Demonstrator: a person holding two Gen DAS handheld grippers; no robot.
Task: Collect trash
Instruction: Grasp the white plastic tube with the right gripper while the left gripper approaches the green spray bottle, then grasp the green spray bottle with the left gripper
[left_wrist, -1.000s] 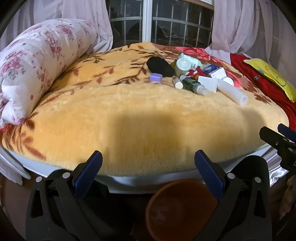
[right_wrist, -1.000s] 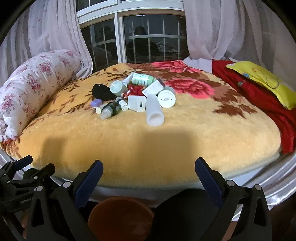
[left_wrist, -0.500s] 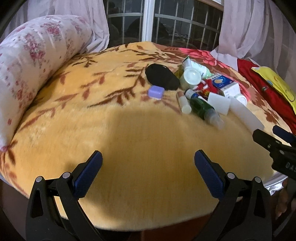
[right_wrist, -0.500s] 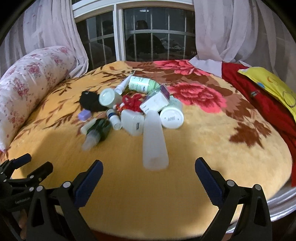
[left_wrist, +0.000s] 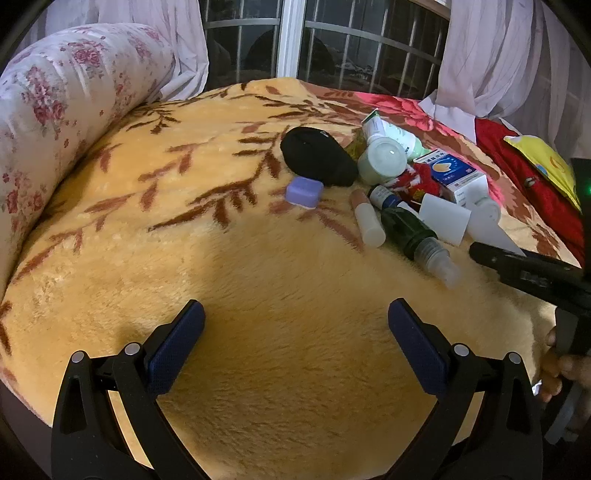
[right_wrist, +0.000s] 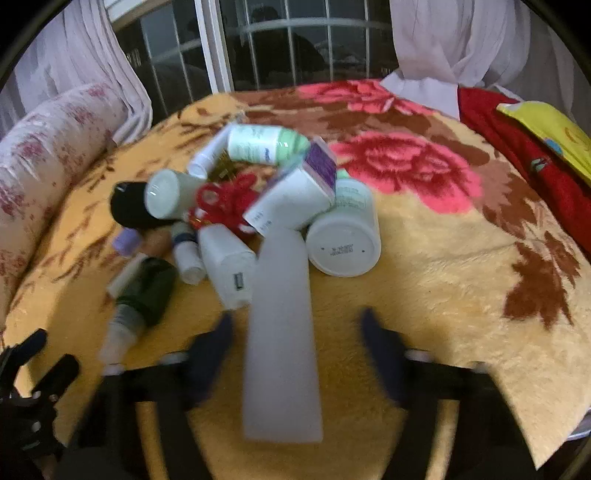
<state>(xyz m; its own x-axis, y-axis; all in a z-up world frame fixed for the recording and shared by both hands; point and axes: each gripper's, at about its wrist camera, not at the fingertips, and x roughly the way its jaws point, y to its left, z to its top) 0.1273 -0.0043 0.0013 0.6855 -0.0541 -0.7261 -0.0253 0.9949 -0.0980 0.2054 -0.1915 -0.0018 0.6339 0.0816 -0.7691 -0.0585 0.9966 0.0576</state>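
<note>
Nearer now: tube (right_wrist: 282, 332) seemingly between fingers (right_wrist: 210, 350)

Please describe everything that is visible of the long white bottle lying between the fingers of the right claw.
The long white bottle is a plain, frosted, plastic-looking tube without a visible label. It lies flat on the yellow blanket, its wide end toward the camera, between the open fingers of the right claw, apparently not yet gripped. Its far end meets the white box and the round white jar.
</note>
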